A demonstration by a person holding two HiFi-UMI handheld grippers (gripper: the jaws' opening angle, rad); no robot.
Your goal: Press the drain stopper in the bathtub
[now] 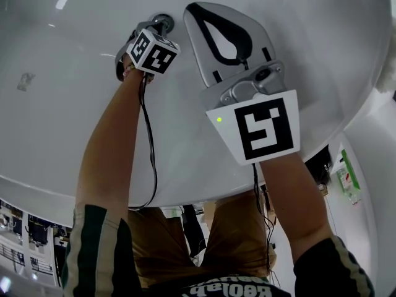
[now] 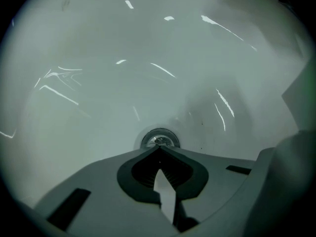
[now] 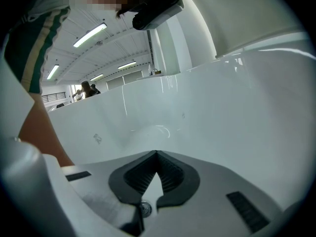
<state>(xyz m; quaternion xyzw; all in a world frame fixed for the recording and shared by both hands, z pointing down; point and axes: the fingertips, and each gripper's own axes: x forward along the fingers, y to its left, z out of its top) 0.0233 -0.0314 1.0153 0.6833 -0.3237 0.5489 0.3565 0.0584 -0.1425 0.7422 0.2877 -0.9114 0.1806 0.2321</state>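
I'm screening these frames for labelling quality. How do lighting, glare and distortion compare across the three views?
Head view: bright, even light, mostly sharp. Left gripper view: dim and greenish, dark fisheye corners, glare streaks across the bathtub; the drain stopper is readable just beyond the shut, shadowed left gripper. Right gripper view: brighter, strongly curved by the lens, faint reflections on the bathtub.

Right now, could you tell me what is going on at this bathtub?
A person leans over the bathtub with a gripper in each hand. The left gripper, jaws shut and empty, points at the drain stopper; whether they touch is unclear. The right gripper, also shut and empty, hangs beside it, above the tub floor.
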